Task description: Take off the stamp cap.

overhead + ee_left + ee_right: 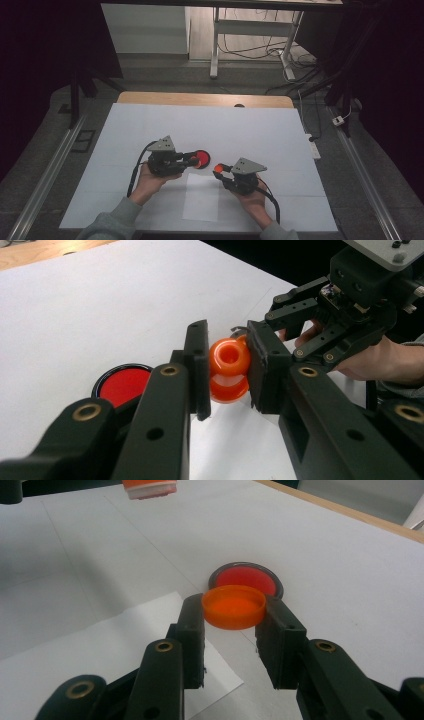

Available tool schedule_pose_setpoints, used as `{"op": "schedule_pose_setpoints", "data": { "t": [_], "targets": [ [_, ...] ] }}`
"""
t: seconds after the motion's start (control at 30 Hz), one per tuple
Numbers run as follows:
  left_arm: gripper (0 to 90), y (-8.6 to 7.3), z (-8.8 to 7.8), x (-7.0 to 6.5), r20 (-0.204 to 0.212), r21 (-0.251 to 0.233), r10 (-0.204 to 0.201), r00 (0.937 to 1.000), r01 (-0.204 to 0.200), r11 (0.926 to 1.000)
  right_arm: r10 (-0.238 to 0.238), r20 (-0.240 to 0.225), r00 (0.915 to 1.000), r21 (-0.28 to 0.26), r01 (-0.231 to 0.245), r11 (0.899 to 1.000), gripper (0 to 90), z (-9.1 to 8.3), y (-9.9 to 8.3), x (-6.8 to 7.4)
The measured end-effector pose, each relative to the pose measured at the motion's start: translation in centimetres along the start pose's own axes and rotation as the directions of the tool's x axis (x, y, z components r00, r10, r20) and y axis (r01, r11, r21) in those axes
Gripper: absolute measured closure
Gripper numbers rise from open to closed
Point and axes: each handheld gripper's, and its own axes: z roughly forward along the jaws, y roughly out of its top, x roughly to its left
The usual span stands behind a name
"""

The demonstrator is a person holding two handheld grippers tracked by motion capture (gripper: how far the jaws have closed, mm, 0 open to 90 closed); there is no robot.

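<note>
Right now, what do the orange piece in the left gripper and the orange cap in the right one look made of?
Orange piece: likely glossy moulded plastic; bright highlights on rounded, ring-shaped lobes. Orange cap: likely smoother, satin plastic; thin even rim, soft sheen, slightly translucent edge. Neither can be confirmed by look alone.

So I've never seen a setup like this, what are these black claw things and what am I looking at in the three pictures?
A person holds a pair of hand-worked black tongs in each hand. One camera looks down from above the white-covered table; the other two ride on the tongs and look along their jaws. The left tongs are clamped on a small glossy orange plastic stamp shaped like stacked rings. The right tongs are clamped on a round orange plastic cap, held above the table. On the table lie a round red ink pad in a dark rim and a loose white paper sheet.
</note>
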Motion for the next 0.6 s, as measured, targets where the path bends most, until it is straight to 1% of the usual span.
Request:
{"op": "schedule_pose_setpoints", "data": {
  "t": [0.1, 0.3, 0.6],
  "targets": [
    [72.7, 0.0, 0.0, 0.0, 0.001, 0.001, 0.0, 1.0, 0.0, 1.0, 0.01, 0.001, 0.9999, -0.005, -0.01, 1.0, 64.5, -0.2, 0.0, -0.1],
    [72.7, 0.0, -0.1, 0.0, -0.002, -0.003, -0.002, 1.0, 0.002, 1.0, 0.011, 0.017, 0.9998, -0.005, -0.011, 1.0, 64.4, -0.8, -0.3, -0.4],
    [72.7, 0.0, -0.1, 0.1, -0.003, 0.002, -0.004, 1.0, 0.004, 1.0, 0.042, 0.044, 0.9982, -0.016, -0.041, 0.999, 64.4, -2.6, -1.1, -1.2]
  ]
}}
